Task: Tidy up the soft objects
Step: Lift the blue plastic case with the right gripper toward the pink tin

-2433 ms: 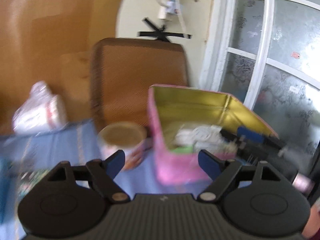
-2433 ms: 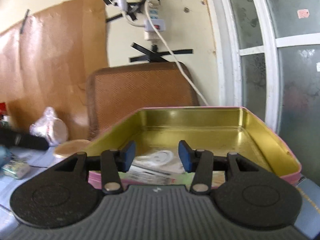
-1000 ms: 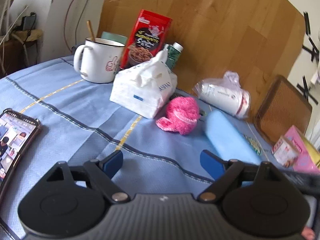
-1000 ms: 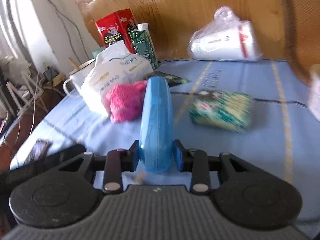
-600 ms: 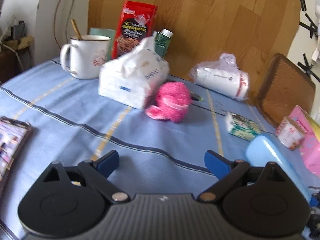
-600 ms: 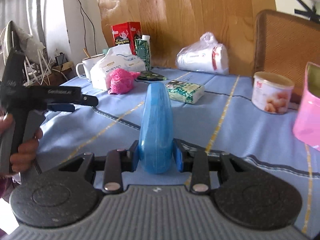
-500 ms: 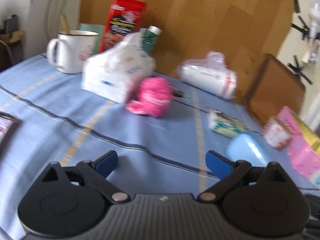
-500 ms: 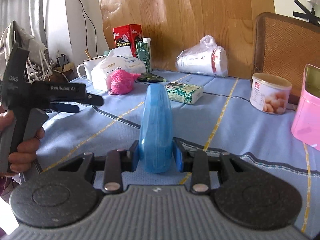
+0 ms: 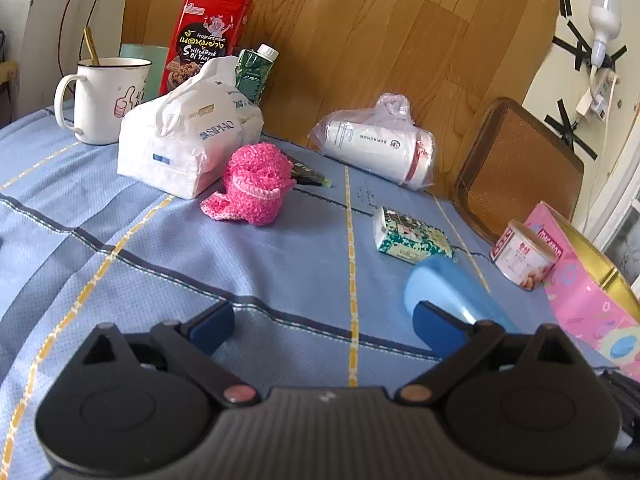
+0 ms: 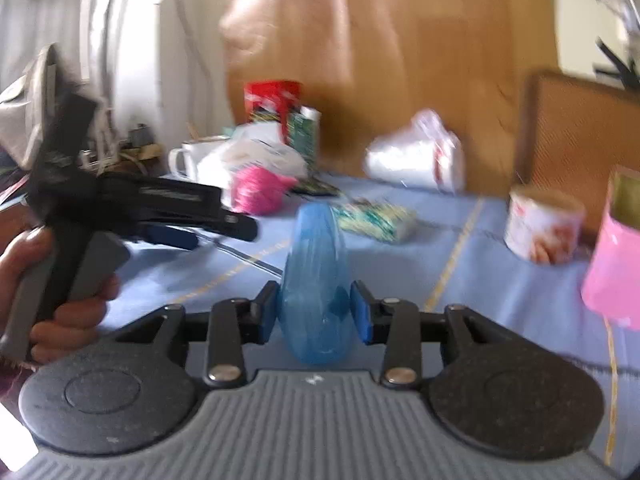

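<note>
A soft blue oblong object (image 10: 314, 280) stands upright between the pads of my right gripper (image 10: 316, 312). The jaws are opening, and the pads still touch its sides. In the left wrist view the blue object (image 9: 444, 288) hangs low over the blue tablecloth (image 9: 280, 264), just beyond my left gripper's right fingertip. My left gripper (image 9: 324, 328) is open wide with nothing between its fingers. A hand holds the left gripper (image 10: 208, 232) at the left of the right wrist view. A pink crocheted piece (image 9: 254, 188) lies mid-table. The open pink tin (image 9: 588, 296) sits at the far right.
Around the pink piece stand a white tissue bag (image 9: 188, 144), a mug (image 9: 104, 98), a red box (image 9: 208, 40) and a bagged white roll (image 9: 376, 144). A green tissue pack (image 9: 408, 234) and a small can (image 9: 524, 256) lie near the tin. A woven brown panel (image 9: 516, 168) leans behind.
The right jaws have spread slightly around the blue object. The left jaws have widened. The left gripper now reaches further into the right wrist view, which has blurred.
</note>
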A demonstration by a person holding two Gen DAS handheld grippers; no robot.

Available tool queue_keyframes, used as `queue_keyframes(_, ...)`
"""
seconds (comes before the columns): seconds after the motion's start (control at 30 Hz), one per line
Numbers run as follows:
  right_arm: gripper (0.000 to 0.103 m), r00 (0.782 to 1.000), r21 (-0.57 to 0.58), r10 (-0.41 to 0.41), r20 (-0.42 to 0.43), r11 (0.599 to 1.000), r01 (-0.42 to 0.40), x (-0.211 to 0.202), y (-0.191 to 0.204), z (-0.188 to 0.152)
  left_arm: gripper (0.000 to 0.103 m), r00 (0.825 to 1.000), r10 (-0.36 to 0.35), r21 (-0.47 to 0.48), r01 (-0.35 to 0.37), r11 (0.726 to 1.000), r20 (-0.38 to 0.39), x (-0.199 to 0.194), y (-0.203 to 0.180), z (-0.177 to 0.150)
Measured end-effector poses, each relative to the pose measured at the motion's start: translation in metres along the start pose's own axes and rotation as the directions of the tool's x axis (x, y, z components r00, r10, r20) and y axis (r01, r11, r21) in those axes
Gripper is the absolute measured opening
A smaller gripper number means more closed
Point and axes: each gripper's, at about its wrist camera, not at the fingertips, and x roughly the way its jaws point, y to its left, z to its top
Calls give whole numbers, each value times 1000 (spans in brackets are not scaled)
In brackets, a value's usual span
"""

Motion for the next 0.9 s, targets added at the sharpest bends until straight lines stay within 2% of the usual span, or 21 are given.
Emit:
queue_keyframes(0.23, 48, 993, -204, 105, -50, 973, -113, 4, 33, -4, 100, 999, -31, -41, 31, 999, 9, -1, 7, 2)
queue_keyframes(0.3, 48, 992, -242, 114, -51, 962, -123, 2, 40, -6, 100, 1000, -27, -38, 27, 999, 9, -1, 7, 1)
queue_keyframes(0.4, 49, 992, -247, 114, -45, 961, -122, 1, 43, -6, 100, 999, -34, -44, 34, 998, 11, -1, 8, 2)
queue_keyframes(0.57, 59, 996, -197, 90, -25, 976, -93, -2, 39, -5, 100, 997, -77, -98, 79, 992, 25, -4, 19, 2)
queue_keyframes(0.7, 60, 997, -179, 82, -3, 981, -81, -3, 40, -2, 100, 996, -80, -107, 82, 991, 29, -6, 21, 2)
queue_keyframes(0.8, 62, 994, -218, 112, 5, 970, -108, -1, 53, 2, 100, 996, -82, -119, 86, 989, 31, -12, 24, 1)
queue_keyframes(0.9, 62, 987, -303, 157, -28, 940, -158, 10, 73, 3, 100, 997, -61, -106, 65, 992, 40, -23, 28, -1)
